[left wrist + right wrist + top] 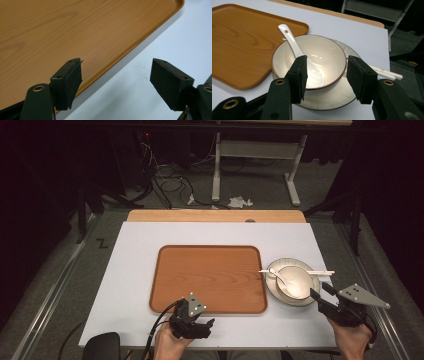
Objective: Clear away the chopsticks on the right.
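A white bowl [296, 281] with a white spoon [277, 276] in it stands on a white plate [272, 292], just right of the wooden tray [210, 277]. My right gripper [320, 292] reaches the bowl from the near right. In the right gripper view this gripper [327, 75] is open, and the near rim of the bowl [324, 57] lies between its jaws; I cannot tell if a pad touches it. The spoon [292, 42] handle points toward the tray [242, 45]. My left gripper [192, 317] is open and empty [116, 80] over the near edge of the tray [62, 32].
White chopsticks [320, 271] lie across the far side of the plate [332, 100], their ends [387, 73] sticking out to the right. The tray holds nothing. The white table [135, 270] has bare surface left of the tray; its right edge is close to the plate.
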Action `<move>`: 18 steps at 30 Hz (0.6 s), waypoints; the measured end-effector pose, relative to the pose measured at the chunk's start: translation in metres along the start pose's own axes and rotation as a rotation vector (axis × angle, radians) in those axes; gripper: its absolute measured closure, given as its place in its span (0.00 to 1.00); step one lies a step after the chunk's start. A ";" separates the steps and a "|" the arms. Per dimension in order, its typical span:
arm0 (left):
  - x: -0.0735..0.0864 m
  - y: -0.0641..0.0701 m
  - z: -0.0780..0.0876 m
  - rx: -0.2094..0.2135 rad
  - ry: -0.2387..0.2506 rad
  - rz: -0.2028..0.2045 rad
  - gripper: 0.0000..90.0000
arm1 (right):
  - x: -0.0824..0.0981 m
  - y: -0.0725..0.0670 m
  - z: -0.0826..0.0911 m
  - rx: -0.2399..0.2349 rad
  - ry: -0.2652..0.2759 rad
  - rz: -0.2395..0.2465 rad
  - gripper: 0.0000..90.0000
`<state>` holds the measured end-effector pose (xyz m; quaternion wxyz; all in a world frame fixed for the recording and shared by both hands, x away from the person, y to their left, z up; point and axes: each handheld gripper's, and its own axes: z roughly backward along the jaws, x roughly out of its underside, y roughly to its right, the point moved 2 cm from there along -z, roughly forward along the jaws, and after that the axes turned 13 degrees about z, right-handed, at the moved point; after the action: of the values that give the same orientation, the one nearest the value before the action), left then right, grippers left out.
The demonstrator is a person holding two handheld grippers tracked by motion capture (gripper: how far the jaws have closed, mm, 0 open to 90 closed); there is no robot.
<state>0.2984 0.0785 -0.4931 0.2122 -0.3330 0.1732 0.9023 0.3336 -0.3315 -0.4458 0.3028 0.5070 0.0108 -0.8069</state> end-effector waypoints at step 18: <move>0.026 -0.011 0.025 -0.113 0.019 0.090 0.28 | 0.008 0.070 -0.049 0.014 -0.192 -0.090 0.71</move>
<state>0.2728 0.1062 -0.4949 0.1506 -0.3449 0.1390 0.9160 0.4063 -0.3764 -0.4556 0.2624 0.4286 -0.0011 -0.8645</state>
